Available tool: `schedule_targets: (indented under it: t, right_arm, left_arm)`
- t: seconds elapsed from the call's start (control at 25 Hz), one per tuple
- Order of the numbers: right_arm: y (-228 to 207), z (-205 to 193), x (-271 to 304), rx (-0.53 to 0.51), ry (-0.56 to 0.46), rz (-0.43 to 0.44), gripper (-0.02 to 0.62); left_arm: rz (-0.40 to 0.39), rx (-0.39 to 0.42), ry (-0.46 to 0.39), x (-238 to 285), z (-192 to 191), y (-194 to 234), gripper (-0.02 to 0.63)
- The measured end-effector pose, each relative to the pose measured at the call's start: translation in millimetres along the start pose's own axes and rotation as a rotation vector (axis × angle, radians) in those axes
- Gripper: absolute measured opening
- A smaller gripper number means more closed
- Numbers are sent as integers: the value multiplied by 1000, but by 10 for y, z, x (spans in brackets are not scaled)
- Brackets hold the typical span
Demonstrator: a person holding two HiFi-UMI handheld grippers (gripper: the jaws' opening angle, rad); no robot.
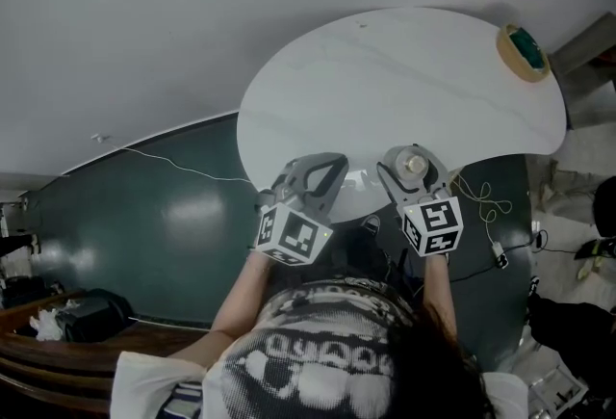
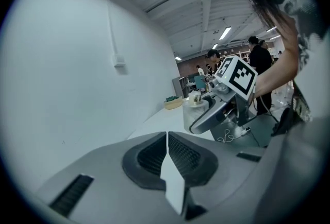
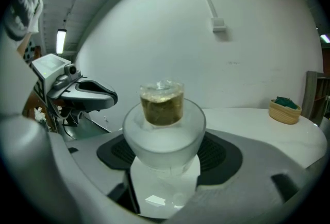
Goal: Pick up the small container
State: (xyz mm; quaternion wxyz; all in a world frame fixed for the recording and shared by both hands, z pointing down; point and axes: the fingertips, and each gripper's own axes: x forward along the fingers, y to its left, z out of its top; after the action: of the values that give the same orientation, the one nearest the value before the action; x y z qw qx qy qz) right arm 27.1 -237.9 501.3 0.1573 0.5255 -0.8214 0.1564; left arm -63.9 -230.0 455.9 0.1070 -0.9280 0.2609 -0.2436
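The small container [image 3: 164, 130], a frosted cup with a narrower clear part on top holding something brownish, stands upright between the jaws of the right tool [image 1: 414, 167]. The jaws press on its frosted sides from left and right, so this tool is gripping it. It sits at the near edge of the white oval bench [image 1: 385, 70], right of that edge's middle. No view makes clear whether its base rests on the bench or is just above it.

Its long axis points straight up, and the right tool reaches it from the person's side, roughly level. The lift likely calls for a straight rise that keeps the cup upright, as the top part looks open and could spill.

The left tool [image 1: 313, 178] is at the same near edge, just beside the right one but apart from it. Its jaws are pressed together with nothing between them.

A small basket [image 1: 525, 51] with something green inside sits at the far right edge, well apart. A thin cable [image 1: 486, 200] lies on the dark floor below the bench. Nothing stands above the container.
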Motion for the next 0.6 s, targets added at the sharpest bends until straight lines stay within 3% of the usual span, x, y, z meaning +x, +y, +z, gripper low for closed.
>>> schedule_targets:
  t: [0.6]
  right_arm:
    - [-258, -250, -833, -14, -10, 7, 331]
  left_arm:
    - [-7, -20, -41, 225, 456, -704, 11]
